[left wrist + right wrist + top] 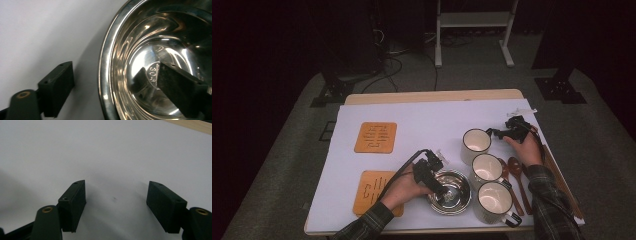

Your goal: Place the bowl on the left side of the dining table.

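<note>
Near the table's front edge, beside three mugs (486,167): steel bowl (451,192), thin-walled, stiff, light, slick. Left gripper (438,186) straddles its rim (106,65), jaws apart, one inside, one outside; grip there, firmly, since polished metal may slip. Right gripper (497,132) rests open, empty.

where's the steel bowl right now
In the high view the steel bowl sits near the table's front edge, between the lower wooden coaster and the nearest mug; the left gripper straddles its rim.
</note>
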`<state>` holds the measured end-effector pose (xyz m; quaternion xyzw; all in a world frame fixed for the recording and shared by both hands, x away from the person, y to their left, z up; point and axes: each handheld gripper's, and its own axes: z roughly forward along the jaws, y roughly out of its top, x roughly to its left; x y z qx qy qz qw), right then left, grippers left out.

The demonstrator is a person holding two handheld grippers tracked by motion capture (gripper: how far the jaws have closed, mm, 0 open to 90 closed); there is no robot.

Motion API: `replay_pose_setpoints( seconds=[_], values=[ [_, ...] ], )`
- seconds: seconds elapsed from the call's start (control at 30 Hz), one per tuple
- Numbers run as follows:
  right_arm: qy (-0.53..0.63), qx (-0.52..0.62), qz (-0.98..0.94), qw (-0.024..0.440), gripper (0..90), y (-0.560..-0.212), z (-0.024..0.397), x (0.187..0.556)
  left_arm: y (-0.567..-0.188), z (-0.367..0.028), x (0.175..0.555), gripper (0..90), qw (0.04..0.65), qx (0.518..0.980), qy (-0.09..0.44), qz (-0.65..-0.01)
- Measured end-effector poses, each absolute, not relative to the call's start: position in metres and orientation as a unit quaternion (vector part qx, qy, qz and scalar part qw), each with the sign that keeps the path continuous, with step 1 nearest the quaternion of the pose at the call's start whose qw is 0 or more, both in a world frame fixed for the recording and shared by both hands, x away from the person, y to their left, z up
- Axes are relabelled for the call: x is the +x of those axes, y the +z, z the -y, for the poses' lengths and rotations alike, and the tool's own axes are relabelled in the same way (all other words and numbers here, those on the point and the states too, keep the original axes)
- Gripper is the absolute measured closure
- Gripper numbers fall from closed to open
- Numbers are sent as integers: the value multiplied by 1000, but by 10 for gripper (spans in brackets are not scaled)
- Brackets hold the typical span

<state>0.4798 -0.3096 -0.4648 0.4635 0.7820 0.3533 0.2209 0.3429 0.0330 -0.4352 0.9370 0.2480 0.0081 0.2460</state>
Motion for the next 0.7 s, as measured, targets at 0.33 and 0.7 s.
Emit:
replay_pose_setpoints(
  seconds=[0.33,0.7],
  values=[
    [354,464,-782,221,301,-465,310,480,-433,-31,339,283,232,942,37,-240],
    [353,464,-782,221,300,-465,310,480,-431,-32,338,448,228,941,44,-246]
  ],
)
